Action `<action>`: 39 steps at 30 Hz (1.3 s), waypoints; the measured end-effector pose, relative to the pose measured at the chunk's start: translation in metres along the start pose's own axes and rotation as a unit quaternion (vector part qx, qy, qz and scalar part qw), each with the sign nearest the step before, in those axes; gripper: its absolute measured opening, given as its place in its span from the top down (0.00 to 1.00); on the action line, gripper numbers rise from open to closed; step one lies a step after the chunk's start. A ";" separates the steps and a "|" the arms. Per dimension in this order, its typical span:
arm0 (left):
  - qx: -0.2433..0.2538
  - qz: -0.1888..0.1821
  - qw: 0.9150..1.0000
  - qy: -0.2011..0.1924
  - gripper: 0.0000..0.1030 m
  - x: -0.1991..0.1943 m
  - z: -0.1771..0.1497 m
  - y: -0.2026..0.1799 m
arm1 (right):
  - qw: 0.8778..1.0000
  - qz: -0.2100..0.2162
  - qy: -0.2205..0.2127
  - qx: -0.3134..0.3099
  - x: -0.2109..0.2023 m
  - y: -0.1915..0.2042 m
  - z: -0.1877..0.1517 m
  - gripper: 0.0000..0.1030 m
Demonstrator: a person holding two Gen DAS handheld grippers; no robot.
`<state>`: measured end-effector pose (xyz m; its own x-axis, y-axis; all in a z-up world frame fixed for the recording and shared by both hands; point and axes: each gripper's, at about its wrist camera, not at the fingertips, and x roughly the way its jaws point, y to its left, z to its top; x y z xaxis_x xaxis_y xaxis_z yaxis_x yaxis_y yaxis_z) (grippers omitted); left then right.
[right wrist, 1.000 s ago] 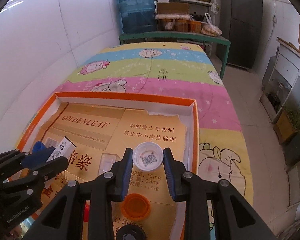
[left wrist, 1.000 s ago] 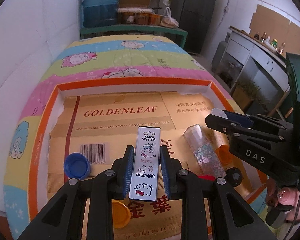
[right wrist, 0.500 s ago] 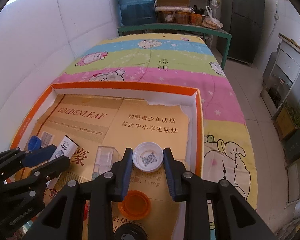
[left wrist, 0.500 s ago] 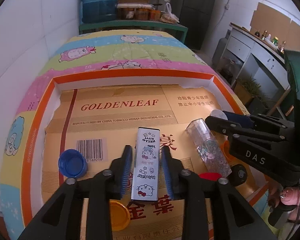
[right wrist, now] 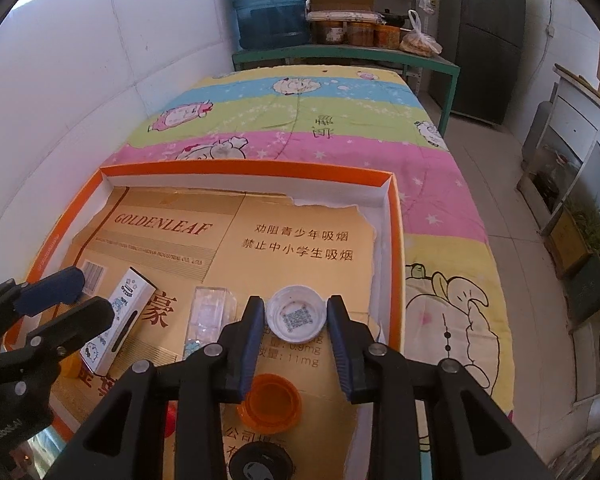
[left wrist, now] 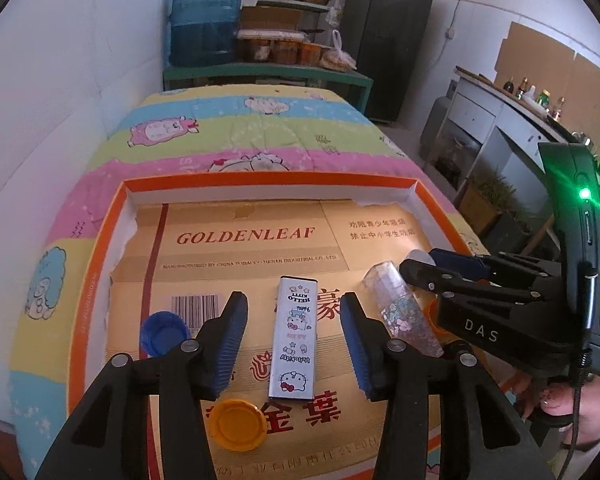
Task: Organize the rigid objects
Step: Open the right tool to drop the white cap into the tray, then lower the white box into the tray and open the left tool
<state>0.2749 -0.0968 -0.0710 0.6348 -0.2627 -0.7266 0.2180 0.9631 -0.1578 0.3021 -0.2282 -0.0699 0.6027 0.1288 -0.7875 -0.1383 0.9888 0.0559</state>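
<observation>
A silver Hello Kitty box [left wrist: 294, 340] lies flat on the cardboard liner of the orange-rimmed tray [left wrist: 260, 178]. My left gripper [left wrist: 294, 298] straddles it with its jaws opening, and both pads stand clear of the box's sides. My right gripper [right wrist: 296, 302] is shut on a white bottle cap [right wrist: 296, 318], held open side up just above the liner near the tray's right wall. A clear glitter tube [left wrist: 400, 308] lies between the two grippers. The right wrist view shows the box [right wrist: 116, 320] beside the left gripper [right wrist: 86, 294].
Loose caps lie on the liner: a blue one [left wrist: 162, 332], a yellow one [left wrist: 238, 424], an orange one [right wrist: 270, 402] and a black one [right wrist: 260, 462]. The tray sits on a striped cartoon quilt [right wrist: 300, 128]. A hand [left wrist: 560, 396] grips the right tool.
The left jaws have spread apart and let go of the Hello Kitty box, which now rests on the liner. The right gripper keeps the white cap and has not moved.
</observation>
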 end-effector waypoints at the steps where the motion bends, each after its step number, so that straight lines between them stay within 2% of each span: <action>1: 0.000 0.000 1.000 -0.002 0.52 -0.003 0.000 0.000 | 1.000 0.000 -0.003 0.002 -0.002 0.000 0.000 0.68; 17: -0.005 -0.003 1.000 -0.025 0.52 -0.040 -0.011 0.003 | 0.999 -0.001 -0.030 0.016 -0.039 0.005 -0.013 0.68; 39: -0.010 0.000 0.999 -0.053 0.52 -0.107 -0.041 0.010 | 0.998 -0.008 -0.056 -0.001 -0.100 0.043 -0.041 0.68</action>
<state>0.1787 -0.0563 -0.0220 0.7093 -0.2670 -0.6524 0.2042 0.9636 -0.1723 0.2039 -0.2021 -0.0136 0.6895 0.1208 -0.7141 -0.1300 0.9906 0.0421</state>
